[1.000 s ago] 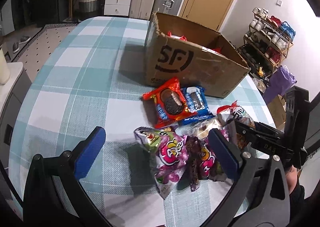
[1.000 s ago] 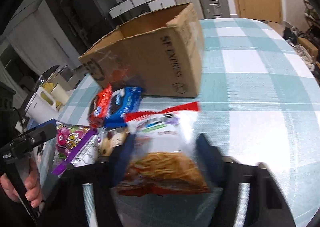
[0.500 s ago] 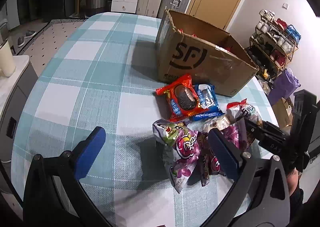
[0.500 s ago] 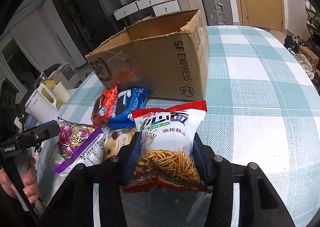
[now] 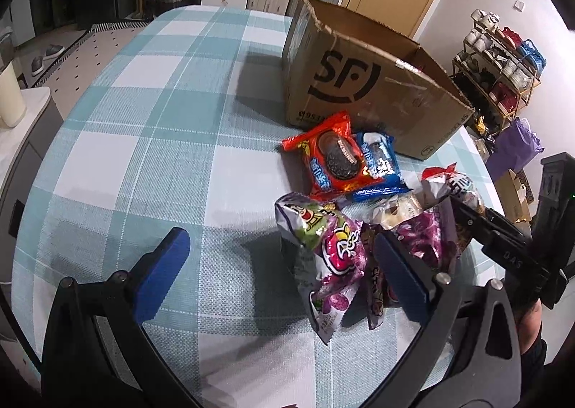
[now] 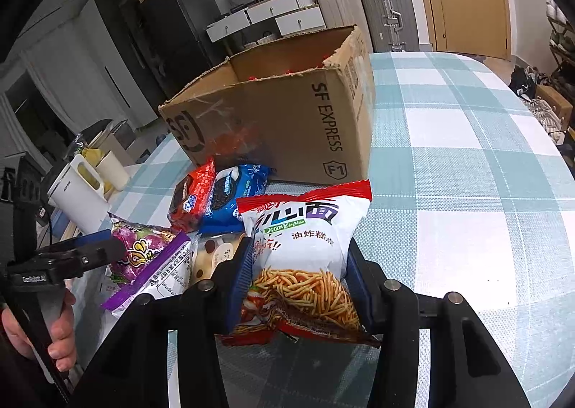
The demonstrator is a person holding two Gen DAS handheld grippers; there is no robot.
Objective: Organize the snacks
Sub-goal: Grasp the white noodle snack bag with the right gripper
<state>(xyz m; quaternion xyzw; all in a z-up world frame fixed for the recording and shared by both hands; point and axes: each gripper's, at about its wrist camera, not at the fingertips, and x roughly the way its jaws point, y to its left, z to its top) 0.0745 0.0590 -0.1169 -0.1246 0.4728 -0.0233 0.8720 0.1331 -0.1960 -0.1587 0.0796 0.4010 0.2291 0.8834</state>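
My right gripper (image 6: 298,266) is shut on a white and red noodle snack bag (image 6: 305,228), its blue pads pressing both sides, the bag's top standing up towards the SF cardboard box (image 6: 287,120). Left of it lie a red cookie pack (image 6: 190,196), a blue cookie pack (image 6: 233,196) and a purple candy bag (image 6: 143,253). My left gripper (image 5: 280,250) hangs open over the checked tablecloth, its right finger beside the purple candy bag (image 5: 330,257). Beyond are the red pack (image 5: 330,156), the blue pack (image 5: 377,163) and the box (image 5: 359,84).
A white kettle (image 6: 75,199) and a cream mug (image 6: 111,167) stand off the table's left side. Bare checked cloth (image 5: 143,120) stretches left of the snacks. A shoe rack (image 5: 503,59) and suitcases (image 6: 388,9) stand beyond the table.
The right gripper's jaws have closed onto the noodle bag, which now stands clear and sharp between the pads. The left gripper stays open, with the snack pile shifted slightly right in its view.
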